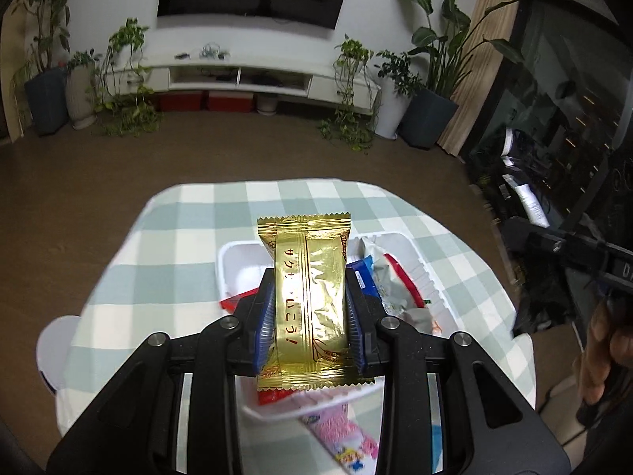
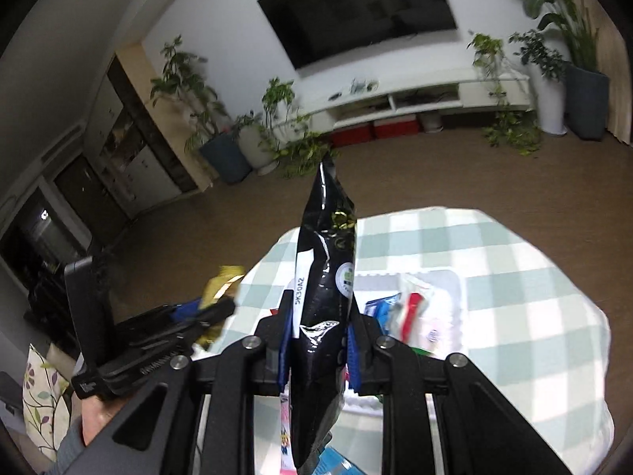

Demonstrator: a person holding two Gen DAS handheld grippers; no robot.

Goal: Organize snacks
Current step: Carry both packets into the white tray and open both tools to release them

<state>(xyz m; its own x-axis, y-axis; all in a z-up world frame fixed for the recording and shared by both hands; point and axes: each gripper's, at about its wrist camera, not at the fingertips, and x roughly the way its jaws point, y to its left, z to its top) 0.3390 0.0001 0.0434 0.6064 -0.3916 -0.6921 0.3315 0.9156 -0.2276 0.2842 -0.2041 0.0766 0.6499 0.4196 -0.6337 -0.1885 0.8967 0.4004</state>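
snacks are mid-sort: left gripper is clenched on a gold packet, right gripper is clamped on a black pouch, both held above the white bin on the checked worktop. i'd keep the grips firm, lower each over bare bin floor, then let go.

Both grippers are black, angular linkages with round silver screws at the joints and ribbed blue pads inside the fingers. The left gripper and right gripper look alike. A grey sleeve covers the left wrist.
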